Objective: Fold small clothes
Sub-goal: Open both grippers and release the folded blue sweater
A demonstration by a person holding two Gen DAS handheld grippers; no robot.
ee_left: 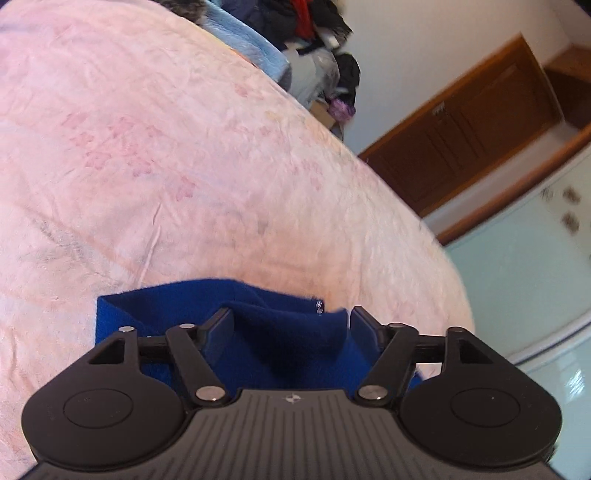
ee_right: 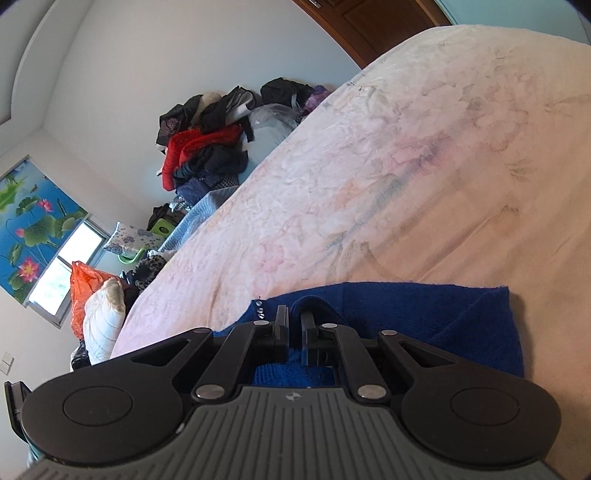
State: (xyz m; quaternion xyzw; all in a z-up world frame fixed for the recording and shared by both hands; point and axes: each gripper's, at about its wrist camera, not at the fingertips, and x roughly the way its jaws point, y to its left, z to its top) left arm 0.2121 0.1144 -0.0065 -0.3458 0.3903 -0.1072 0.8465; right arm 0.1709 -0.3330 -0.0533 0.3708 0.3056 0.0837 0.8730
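A blue knitted garment [ee_left: 166, 302] lies on a pink flowered bedspread [ee_left: 184, 166], right under both grippers. My left gripper [ee_left: 290, 314] is open, its fingers wide apart over the cloth, and a raised fold sits loose between them without touching the pads. In the right wrist view the same blue garment [ee_right: 424, 310] spreads out to the right on the bedspread [ee_right: 406, 166], folded over at its right end. My right gripper [ee_right: 294, 312] is nearly closed and pinches a small fold of the blue cloth that humps up at its fingertips.
A heap of dark and red clothes [ee_right: 207, 147] lies past the bed's far edge, also seen as the clothes heap [ee_left: 314, 29]. A brown wooden door [ee_left: 472, 122] and a pale green cabinet [ee_left: 517, 277] stand beyond the bed. A white pillow [ee_right: 103, 317] and an orange bag [ee_right: 83, 291] sit near the window.
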